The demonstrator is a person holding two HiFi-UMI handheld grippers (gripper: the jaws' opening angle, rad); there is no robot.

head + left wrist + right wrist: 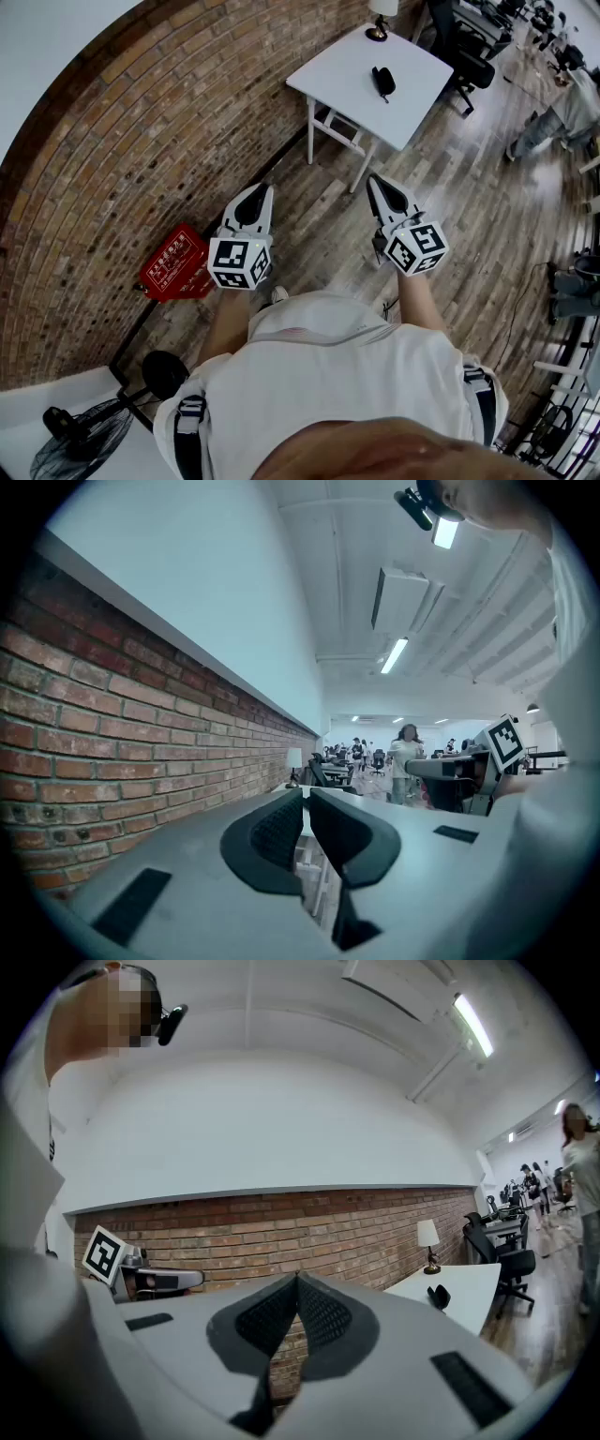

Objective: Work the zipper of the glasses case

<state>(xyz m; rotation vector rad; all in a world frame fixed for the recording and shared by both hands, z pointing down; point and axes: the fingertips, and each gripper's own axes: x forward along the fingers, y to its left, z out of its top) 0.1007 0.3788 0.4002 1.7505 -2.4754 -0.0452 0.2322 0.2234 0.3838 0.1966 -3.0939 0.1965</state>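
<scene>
The black glasses case [382, 81] lies on a white table [412, 56] well ahead of me, past both grippers. In the right gripper view the glasses case [438, 1296] shows small and dark on the same table [464, 1288], near a lamp. My left gripper [265, 190] and right gripper [373, 179] are held in front of my chest, far short of the table. Both are shut with nothing between the jaws, as the left gripper [306, 794] and right gripper [297, 1279] show in their own views.
A brick wall [141, 141] runs along the left. A red box [176, 264] and a black floor fan [80, 441] stand by it. A table lamp [380, 17] sits at the table's far corner. Office chairs [469, 47] and a person [561, 117] are at the far right.
</scene>
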